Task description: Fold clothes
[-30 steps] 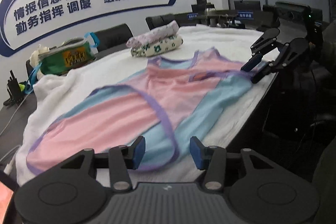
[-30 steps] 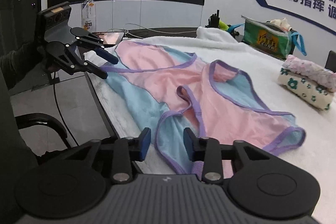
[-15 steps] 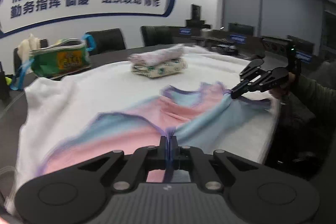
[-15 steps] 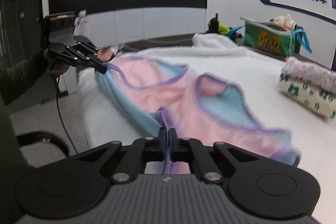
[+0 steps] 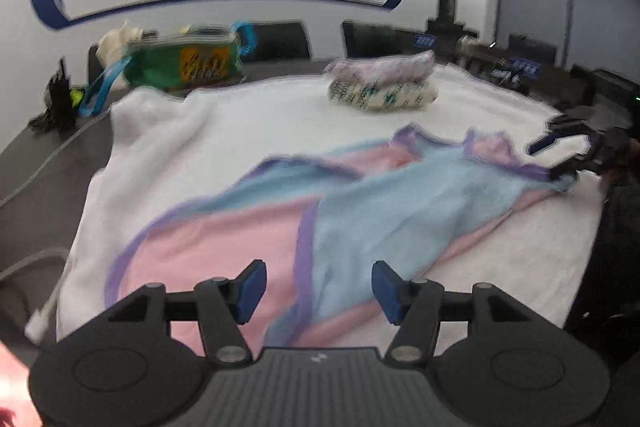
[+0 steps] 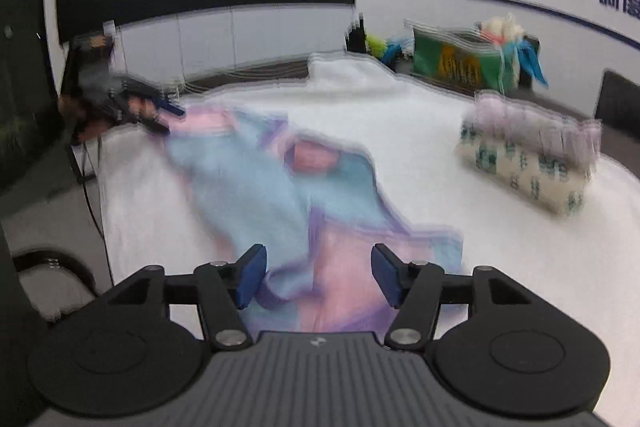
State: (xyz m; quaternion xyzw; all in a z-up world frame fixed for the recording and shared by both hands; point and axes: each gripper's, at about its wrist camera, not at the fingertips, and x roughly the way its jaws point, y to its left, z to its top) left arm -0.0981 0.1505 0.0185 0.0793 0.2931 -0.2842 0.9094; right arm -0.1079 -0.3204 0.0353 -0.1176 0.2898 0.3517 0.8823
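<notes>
Flanking garment (image 5: 360, 211), folded stack (image 5: 382, 87), green bag (image 5: 188, 61)

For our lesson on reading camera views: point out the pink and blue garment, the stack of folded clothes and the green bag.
pink and blue garment (image 5: 392, 211), left wrist view, blue folded-over panel.
stack of folded clothes (image 5: 382, 95), left wrist view, lower bundle's front.
green bag (image 6: 456, 61), right wrist view, yellow label.

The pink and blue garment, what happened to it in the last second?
Both grippers, left and right, shut on the near edge of the garment, carried it across as a blue flap over the pink, then let go and now stand open. The folded stack and green bag stayed put.
</notes>
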